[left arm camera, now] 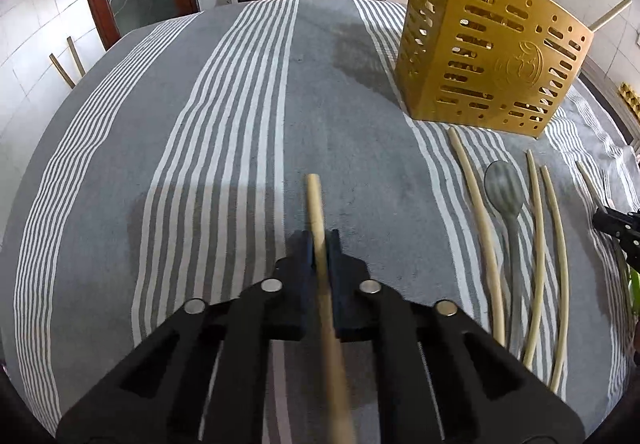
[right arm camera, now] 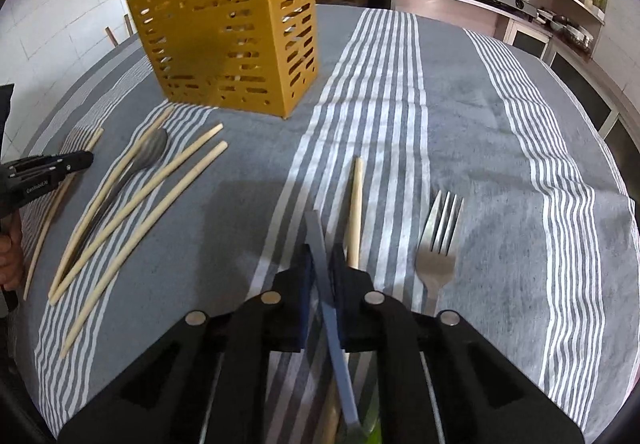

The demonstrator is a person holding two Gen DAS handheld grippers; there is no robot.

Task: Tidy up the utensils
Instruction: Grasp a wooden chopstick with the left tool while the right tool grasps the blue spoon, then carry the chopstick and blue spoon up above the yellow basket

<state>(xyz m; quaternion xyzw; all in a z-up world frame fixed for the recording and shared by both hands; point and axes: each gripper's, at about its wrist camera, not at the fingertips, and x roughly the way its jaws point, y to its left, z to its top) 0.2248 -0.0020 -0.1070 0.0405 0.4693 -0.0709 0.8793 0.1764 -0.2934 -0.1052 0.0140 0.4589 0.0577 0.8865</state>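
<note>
1. Here, the left hand-held gripper (left arm camera: pixel 320 244) clamps a chopstick (left arm camera: pixel 316 212) at lower centre of its view.
2. The right hand-held gripper (right arm camera: pixel 323 258) pinches a thin grey handle (right arm camera: pixel 320 252), possibly a utensil's.
3. A yellow holder (right arm camera: pixel 228 40) stands upper left on the striped tabletop (right arm camera: pixel 500 164); a spoon (right arm camera: pixel 150 154) and fork (right arm camera: pixel 438 240) lie below.

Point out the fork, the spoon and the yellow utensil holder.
fork (right arm camera: pixel 437 264): right wrist view, on the neck below the tines.
spoon (left arm camera: pixel 503 186): left wrist view, on the bowl.
yellow utensil holder (right arm camera: pixel 224 40): right wrist view, on the slotted front wall.
</note>
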